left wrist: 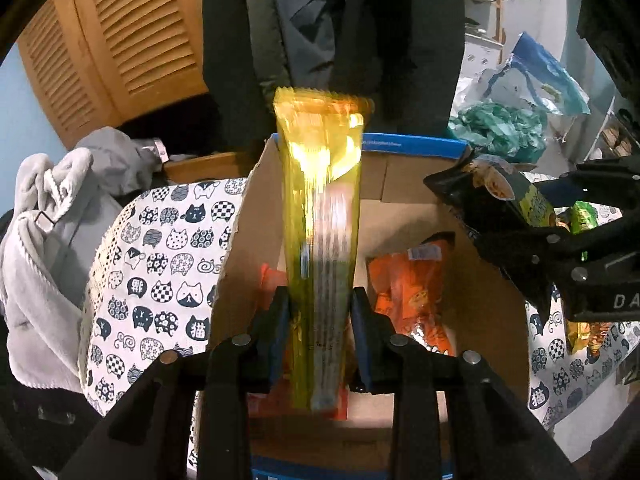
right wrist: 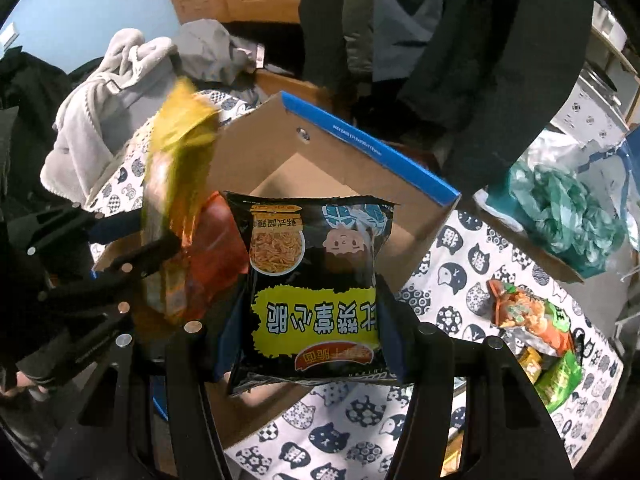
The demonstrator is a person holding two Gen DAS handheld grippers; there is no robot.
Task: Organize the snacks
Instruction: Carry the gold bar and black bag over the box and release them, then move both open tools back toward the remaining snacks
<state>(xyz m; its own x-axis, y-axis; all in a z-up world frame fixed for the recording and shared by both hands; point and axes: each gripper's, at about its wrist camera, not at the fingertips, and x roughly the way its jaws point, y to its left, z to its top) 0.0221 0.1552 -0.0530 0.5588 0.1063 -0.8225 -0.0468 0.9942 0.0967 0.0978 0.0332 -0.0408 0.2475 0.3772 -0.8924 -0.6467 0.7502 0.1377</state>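
- Left gripper (left wrist: 319, 316): one, black frame with blue-padded fingers (left wrist: 362, 332); fingers closed on the yellow packet, one pad on each side of it.
- Yellow packet (left wrist: 322, 216): one, long and narrow, glossy yellow film with a crimped top edge; it stands up from the fingers above the open box; print blurred.
- Right gripper (right wrist: 310, 328): one, same black build; fingers closed on the black packet, pressing its two side edges.
- Black packet (right wrist: 314, 280): one, roughly square pillow pack, shiny black film with a yellow label band, a picture of fried noodle strips and a cartoon face; it is held over the near right wall of the box, print upside down in the right wrist view.
- Cardboard box (left wrist: 408, 184): one, open-topped, plain brown corrugated board with a blue-printed rim; it sits on the tabletop.
- Orange packets (left wrist: 416, 284): at least two inside the box, crinkled glossy film; one right of the yellow packet, another partly hidden behind it.
- Tablecloth (left wrist: 160, 248): one, white fabric with dark cat-head prints, lace edge on the left.
- Loose snacks (right wrist: 532, 320): a small cluster on the cloth right of the box, orange, green and yellow wrappers; count cannot be told.
- Grey fleece (left wrist: 36, 232): one soft heap left of the tabletop.
- Teal plastic bag (right wrist: 568, 212): one, crumpled, beyond the box.
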